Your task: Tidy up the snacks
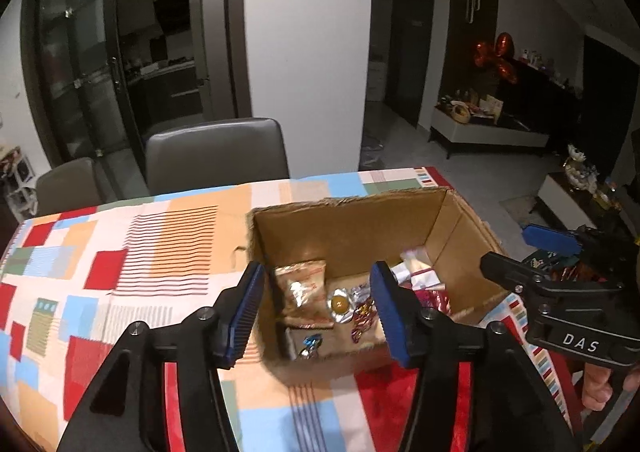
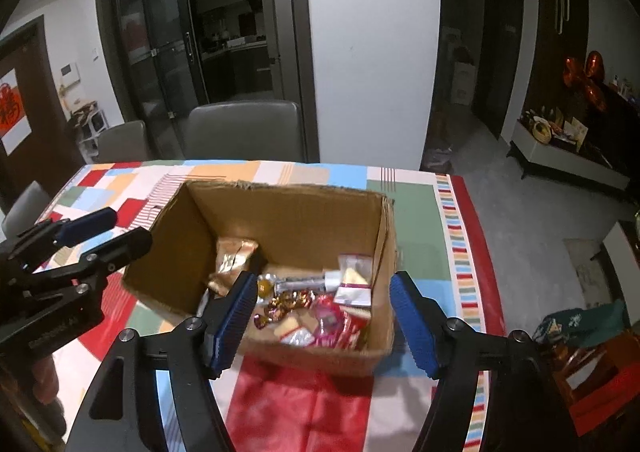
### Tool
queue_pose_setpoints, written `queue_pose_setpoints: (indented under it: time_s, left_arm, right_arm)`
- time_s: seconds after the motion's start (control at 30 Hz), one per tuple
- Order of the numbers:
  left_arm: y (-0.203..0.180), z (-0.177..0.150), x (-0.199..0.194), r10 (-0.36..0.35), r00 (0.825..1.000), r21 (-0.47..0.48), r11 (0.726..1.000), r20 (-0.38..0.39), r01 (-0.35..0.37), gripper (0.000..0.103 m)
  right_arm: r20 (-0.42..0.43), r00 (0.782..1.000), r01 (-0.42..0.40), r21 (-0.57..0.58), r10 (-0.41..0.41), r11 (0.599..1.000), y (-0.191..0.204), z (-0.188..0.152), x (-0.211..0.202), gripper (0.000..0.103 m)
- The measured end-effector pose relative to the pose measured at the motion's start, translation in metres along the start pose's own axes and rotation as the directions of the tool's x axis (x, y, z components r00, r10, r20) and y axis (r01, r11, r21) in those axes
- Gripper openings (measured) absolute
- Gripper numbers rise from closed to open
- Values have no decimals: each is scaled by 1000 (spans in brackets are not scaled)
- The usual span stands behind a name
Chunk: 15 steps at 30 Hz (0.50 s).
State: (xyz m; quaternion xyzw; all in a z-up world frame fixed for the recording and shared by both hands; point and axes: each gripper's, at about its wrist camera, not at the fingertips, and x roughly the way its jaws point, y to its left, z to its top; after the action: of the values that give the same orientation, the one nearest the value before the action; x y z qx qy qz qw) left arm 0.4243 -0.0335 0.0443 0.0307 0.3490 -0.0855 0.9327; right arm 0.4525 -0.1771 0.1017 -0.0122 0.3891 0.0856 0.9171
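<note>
Dim room behind: glass doors, white pillar, two grey chairs [image 2: 244,128] at the far edge of a table with patchwork cloth [image 1: 120,252]. One open cardboard box [image 2: 304,212] on the cloth, snacks heaped on its floor. Countable in it: one tan pouch [image 1: 304,284], one round yellow sweet in foil [image 1: 339,303], one blue-wrapped candy [image 1: 312,344], several red-gold wrapped candies [image 2: 288,300], pink packets [image 2: 328,316], clear bags with red strips [image 2: 354,280]; exact total impossible to tell.

Left gripper [image 1: 316,312] poised above the box's near left corner, jaws wide, nothing between. Right gripper [image 2: 324,320] over the near wall, jaws wide too, empty.

Blue candy seen only from the left wrist; pink packets clearest from the right.
</note>
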Motion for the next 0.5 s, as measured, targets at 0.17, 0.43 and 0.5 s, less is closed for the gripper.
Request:
queue_pose_setpoints:
  time_s: [0.17, 0.43, 0.5]
  left_arm:
    - [1, -14, -30, 26, 999, 1, 1000, 29, -26, 71]
    - [1, -33, -86, 70, 991, 14, 997, 116, -72, 92]
    - [1, -38, -97, 74, 989, 17, 997, 131, -77, 96]
  right_arm:
    - [13, 1000, 16, 11, -17, 1000, 4, -13, -23, 76]
    - [52, 997, 46, 32, -48, 998, 11, -32, -73, 83]
    - [60, 997, 47, 37, -49, 998, 14, -37, -84, 83]
